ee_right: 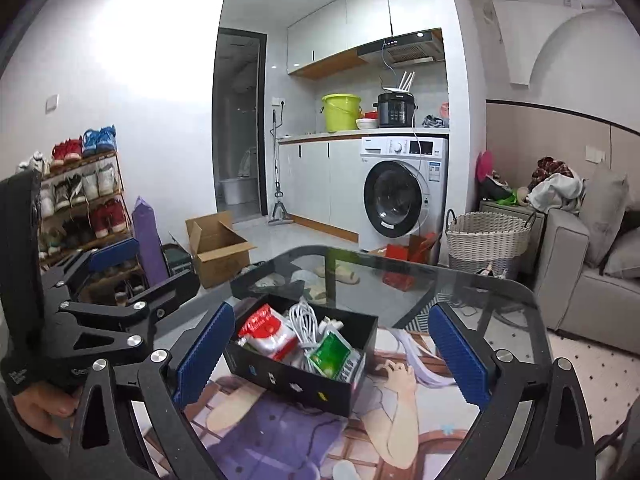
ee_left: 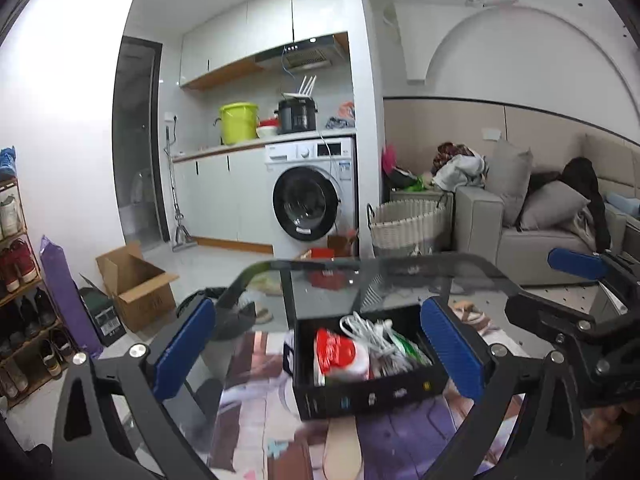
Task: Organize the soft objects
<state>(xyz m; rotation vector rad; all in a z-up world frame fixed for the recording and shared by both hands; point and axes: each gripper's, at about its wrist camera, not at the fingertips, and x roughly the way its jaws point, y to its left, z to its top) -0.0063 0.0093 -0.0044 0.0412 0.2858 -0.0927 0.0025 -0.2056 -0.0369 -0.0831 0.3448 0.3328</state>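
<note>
Right wrist: black box point(ee_right: 304, 376) between spread right claw point(ee_right: 332, 356) pads.

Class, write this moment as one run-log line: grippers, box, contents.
left gripper: open, empty | right gripper: open, empty | box: on table, between both | contents: red pack, white cable, green pack

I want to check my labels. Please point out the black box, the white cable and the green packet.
black box point(ee_right: 294, 386), right wrist view, front wall.
white cable point(ee_right: 306, 316), right wrist view, coiled middle.
green packet point(ee_right: 330, 354), right wrist view, green face.
</note>
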